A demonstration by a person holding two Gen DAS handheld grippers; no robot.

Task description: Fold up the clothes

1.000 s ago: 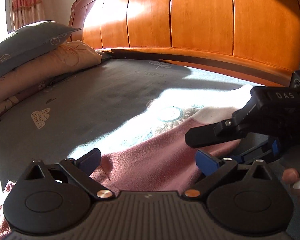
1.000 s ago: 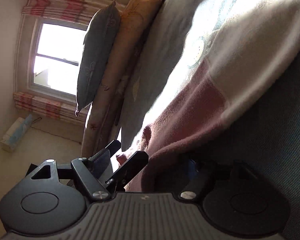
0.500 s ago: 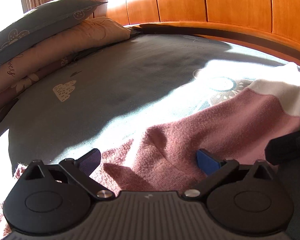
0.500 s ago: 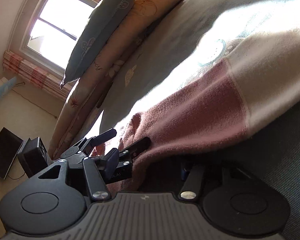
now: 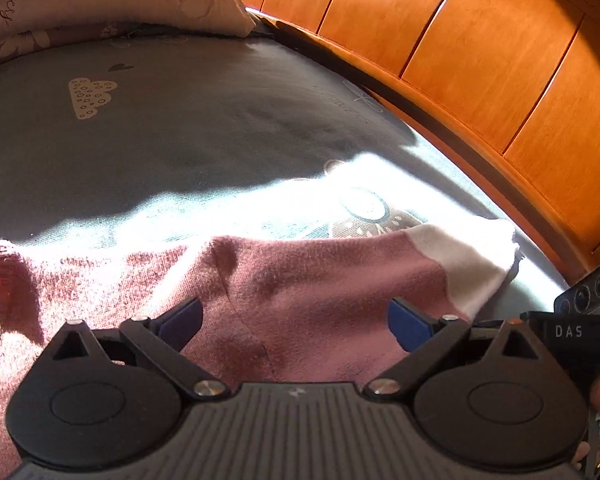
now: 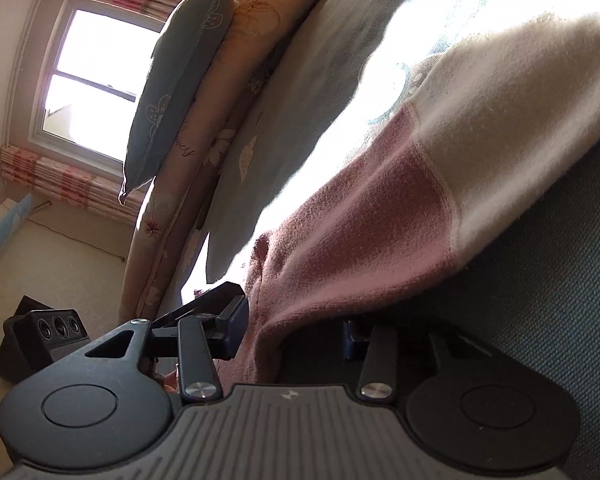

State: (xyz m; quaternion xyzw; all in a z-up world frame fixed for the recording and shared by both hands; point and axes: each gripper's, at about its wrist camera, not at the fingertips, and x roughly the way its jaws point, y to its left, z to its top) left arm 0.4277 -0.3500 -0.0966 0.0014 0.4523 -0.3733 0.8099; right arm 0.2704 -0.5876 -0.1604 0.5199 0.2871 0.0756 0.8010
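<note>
The pink-and-white sweater (image 5: 324,280) lies on the bed (image 5: 180,140) near the headboard (image 5: 480,60). Left gripper (image 5: 296,320) fingers spread apart over its pink part. Right gripper (image 6: 296,336) fingers stand apart astride the sweater's raised edge.

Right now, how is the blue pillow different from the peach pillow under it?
The blue pillow is grey-blue with pale flower outlines; the peach pillow is peach-pink with flowers and dark cursive writing. The blue pillow lies on top, nearer the window; the peach pillow sits beneath it, against the bedsheet. Both are soft, flower-printed and stacked together.
</note>
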